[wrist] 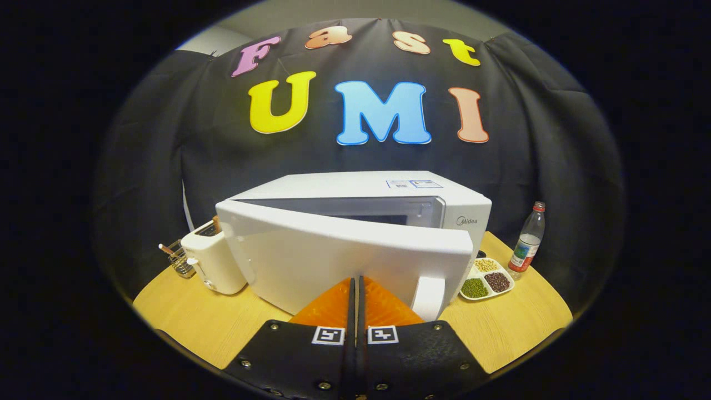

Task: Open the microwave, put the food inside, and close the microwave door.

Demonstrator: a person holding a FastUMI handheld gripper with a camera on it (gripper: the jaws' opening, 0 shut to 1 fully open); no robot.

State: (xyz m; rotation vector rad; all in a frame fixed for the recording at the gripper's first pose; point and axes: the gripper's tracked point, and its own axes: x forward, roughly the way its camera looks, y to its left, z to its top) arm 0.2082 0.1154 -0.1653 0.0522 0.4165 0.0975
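The claw has its two fingers drawn together with only a hairline gap between them, and nothing is held. Their tips rest at or just short of the outer face of the microwave door; actual contact cannot be confirmed.

The microwave stands at the middle of the worktop, toward its far edge. The door is hinged on the left side and stands partly ajar, its free edge with the handle swung out toward the near edge, right of the fingers. A dark strip of cavity shows above the door's top edge.

The door's long axis runs across the fingers' line, directly ahead of them, so a straight forward push would, in my judgement, swing it shut.

Whether food is inside cannot be seen. A toaster stands left of the microwave; a divided dish of beans and a bottle lie toward the right edge.
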